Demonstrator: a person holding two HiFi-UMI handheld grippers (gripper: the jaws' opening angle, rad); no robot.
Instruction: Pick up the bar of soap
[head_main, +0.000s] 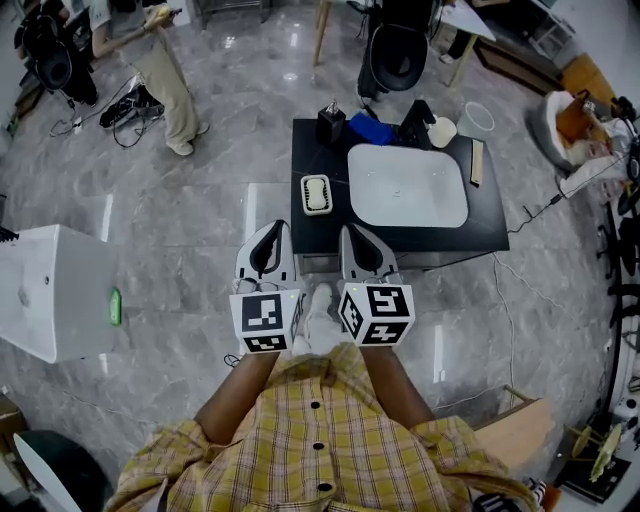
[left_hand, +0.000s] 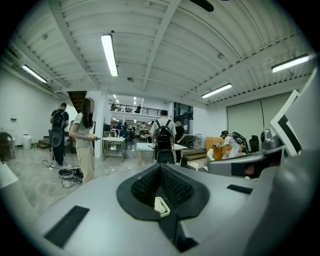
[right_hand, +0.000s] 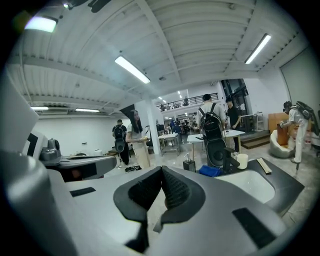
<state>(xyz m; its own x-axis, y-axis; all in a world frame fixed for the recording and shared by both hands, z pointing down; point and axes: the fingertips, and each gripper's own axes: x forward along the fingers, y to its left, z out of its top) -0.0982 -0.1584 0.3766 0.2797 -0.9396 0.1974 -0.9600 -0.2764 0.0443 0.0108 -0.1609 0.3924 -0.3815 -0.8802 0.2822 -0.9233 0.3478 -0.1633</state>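
1. Soap (head_main: 316, 194) lies in a dish (head_main: 316, 178) on the black counter (head_main: 330, 228), beside the basin (head_main: 408, 185).
2. Left gripper (head_main: 272, 230): fingers pressed together, empty.
3. Right gripper (head_main: 357, 234): fingers pressed together, empty.

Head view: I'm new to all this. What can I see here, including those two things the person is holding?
table: one, black, ahead of the person
basin: one, white, middle-right of the table
soap dish: one, pale, table's left side
bar of soap: one, cream, in the dish
pump bottle: one, black, far left corner
cloth: one, blue, far edge
cup: one, white, behind the basin
cabinet: one, white, floor at left
bystander: one, beige clothes, far left
left tool, right tool: two, white and black, shut, empty, short of the table
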